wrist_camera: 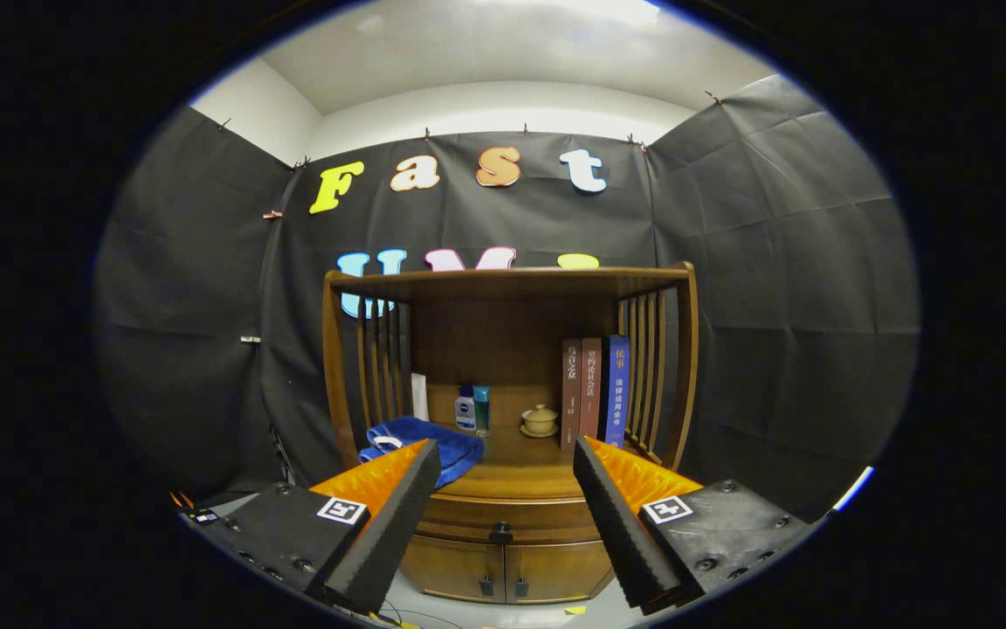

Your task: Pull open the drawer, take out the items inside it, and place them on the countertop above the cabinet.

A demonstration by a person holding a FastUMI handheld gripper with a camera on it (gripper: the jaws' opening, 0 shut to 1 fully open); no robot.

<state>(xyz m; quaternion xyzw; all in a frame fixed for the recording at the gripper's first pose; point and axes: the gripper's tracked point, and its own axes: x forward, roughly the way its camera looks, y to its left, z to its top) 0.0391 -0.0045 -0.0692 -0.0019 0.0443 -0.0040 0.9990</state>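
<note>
Gripper hung wide open, fingers holding nothing, well short of wooden cabinet. Between fingers, ahead: drawer shut, dark knob centred on its front. Two small doors below. Surface above drawer carried blue cloth at left, two small bottles behind it, lidded ceramic cup mid-back, three upright books at right against slatted side.

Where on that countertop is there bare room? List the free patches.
Gripper open, ahead of the closed drawer. Bare countertop: front middle, between blue cloth and books. Small gap between bottles and lidded cup. Left is crowded.
</note>
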